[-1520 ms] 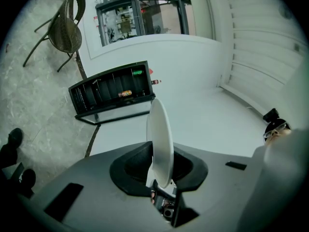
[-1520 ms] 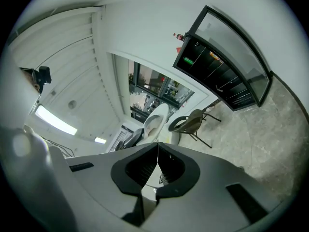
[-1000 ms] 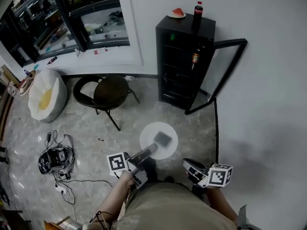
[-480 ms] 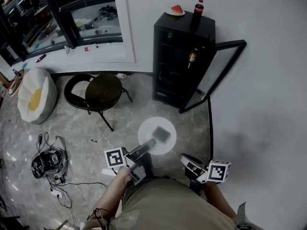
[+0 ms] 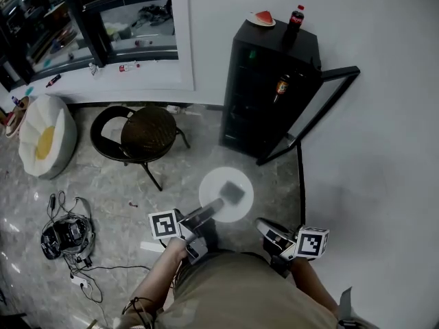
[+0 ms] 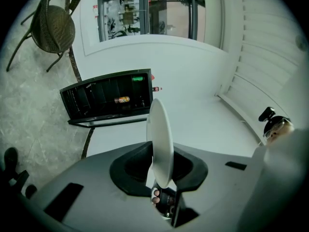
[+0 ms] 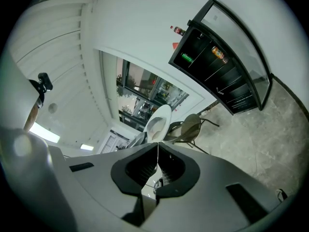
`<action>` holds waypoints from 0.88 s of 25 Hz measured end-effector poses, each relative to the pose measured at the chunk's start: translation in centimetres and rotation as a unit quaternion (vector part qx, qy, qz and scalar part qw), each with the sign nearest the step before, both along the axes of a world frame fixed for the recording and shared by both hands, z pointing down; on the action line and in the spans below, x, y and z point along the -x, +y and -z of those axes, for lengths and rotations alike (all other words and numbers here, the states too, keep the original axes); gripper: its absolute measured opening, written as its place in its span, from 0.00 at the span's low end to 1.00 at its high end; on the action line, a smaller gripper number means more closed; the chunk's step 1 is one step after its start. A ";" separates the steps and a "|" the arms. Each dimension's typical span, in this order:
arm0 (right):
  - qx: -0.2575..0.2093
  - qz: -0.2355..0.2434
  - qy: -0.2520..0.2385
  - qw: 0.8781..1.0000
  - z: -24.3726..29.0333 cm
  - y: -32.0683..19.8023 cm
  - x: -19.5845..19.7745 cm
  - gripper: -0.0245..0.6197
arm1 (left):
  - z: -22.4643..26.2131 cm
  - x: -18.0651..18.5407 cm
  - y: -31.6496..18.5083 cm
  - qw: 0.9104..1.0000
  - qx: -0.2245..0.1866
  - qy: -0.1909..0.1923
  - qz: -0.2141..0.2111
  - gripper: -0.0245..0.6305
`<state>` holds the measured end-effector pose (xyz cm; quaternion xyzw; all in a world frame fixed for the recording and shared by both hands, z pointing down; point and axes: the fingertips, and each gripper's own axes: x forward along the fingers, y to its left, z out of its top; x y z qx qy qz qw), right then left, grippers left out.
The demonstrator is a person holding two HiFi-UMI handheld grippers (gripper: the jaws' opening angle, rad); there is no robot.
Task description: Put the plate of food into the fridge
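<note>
Left gripper (image 5: 214,208) clamped on rim of white plate (image 5: 216,183); grey food piece (image 5: 233,193) on top. Plate over floor, apart from black fridge (image 5: 264,94), door (image 5: 322,112) open. Right gripper (image 7: 157,151) jaws together, empty.

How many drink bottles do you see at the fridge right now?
2. One cola bottle stands on top of the fridge; one orange-labelled bottle sits inside it. The dark interior may hide more.
</note>
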<state>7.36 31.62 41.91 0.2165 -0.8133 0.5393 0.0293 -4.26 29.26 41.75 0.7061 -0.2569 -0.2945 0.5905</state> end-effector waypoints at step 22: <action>0.013 0.041 -0.014 0.999 -0.2 -4.8 3.7 0.07 | -0.9 2.9 -2.8 1.000 0.008 -0.012 0.021 0.14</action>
